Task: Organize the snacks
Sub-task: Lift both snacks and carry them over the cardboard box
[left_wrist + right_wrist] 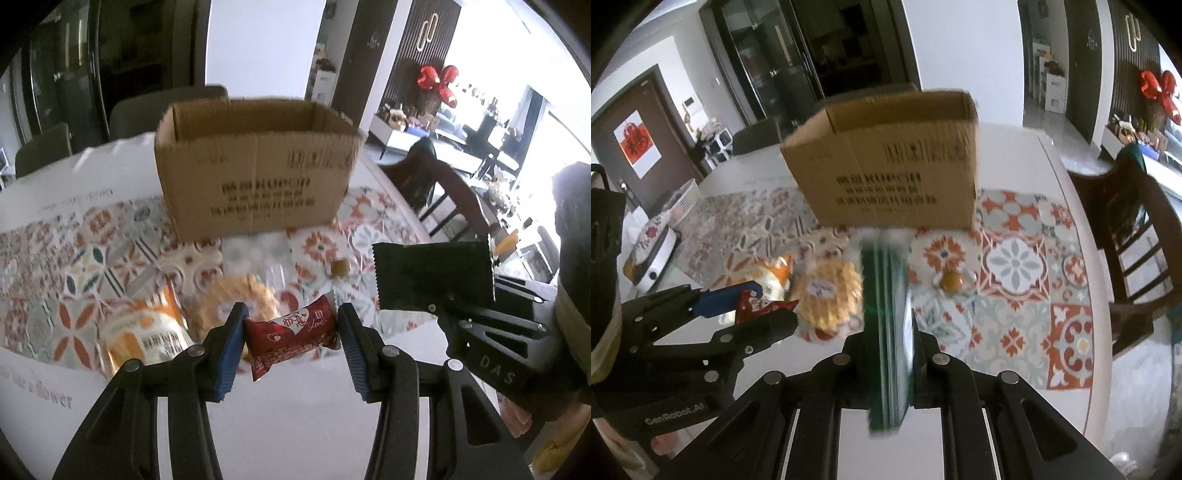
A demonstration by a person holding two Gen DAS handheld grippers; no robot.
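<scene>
Holding a small red foil snack packet point(291, 334) between its blue pads, the left gripper point(291, 336) is closed on it above the desk point(295, 417). The right gripper point(892, 343) is clamped on a flat dark green snack packet point(886, 295), which its own camera sees only edge-on and blurred; the left view shows its wide face point(434, 275).

Ahead of both grippers stands one open brown cardboard box point(255, 166) on a patterned tile-print mat point(74, 266). The box's print is too smeared to read, and its inside is hidden from both views.

Between the grippers and the box lie three more snacks: one round waffle-like cake in clear wrap point(829, 295), partly covered by the left gripper, one orange-and-white bag point(147, 336), and one small brown sweet in clear wrap point(952, 281). So five snacks are counted.
</scene>
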